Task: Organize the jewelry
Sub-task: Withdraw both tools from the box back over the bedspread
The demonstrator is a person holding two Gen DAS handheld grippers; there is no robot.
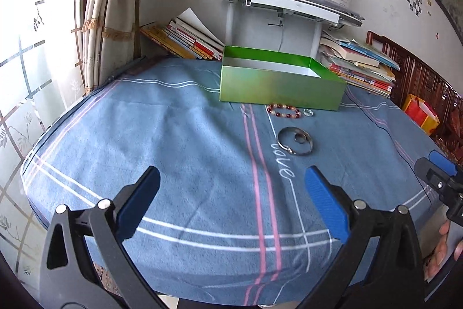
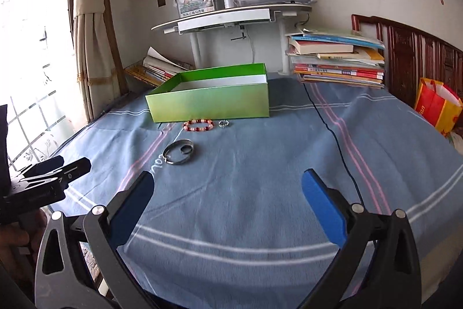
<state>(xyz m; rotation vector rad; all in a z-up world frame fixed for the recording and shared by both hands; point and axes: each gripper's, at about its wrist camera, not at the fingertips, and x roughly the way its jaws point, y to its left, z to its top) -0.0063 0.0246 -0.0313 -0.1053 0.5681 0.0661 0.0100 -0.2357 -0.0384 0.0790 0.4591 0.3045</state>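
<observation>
Jewelry lies loose on the table (image 1: pixel 144 118) before the green box (image 1: pixel 277 89): beaded bracelet (image 1: pixel 284 111), small ring (image 1: pixel 308 113), metal bangle (image 1: pixel 295 141); left tongs (image 1: pixel 231 193) and right tongs (image 2: pixel 227 193) gape wide, empty, ready to pick

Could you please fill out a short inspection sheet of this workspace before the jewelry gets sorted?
Surface: blue striped cloth over the table, lightly creased.
Job's things: open green box; beaded bracelet and small sparkly ring just in front of it; metal bangles nearer, a small ring lying inside them. All outside the box.
Clutter: book stacks behind the box.
Grippers: left hand-held gripper and right hand-held gripper open, nothing between the fingers.
Cables: thin black cable across the cloth right of the box.
Surroundings: curtained window, white shelf stand, orange bag.
</observation>
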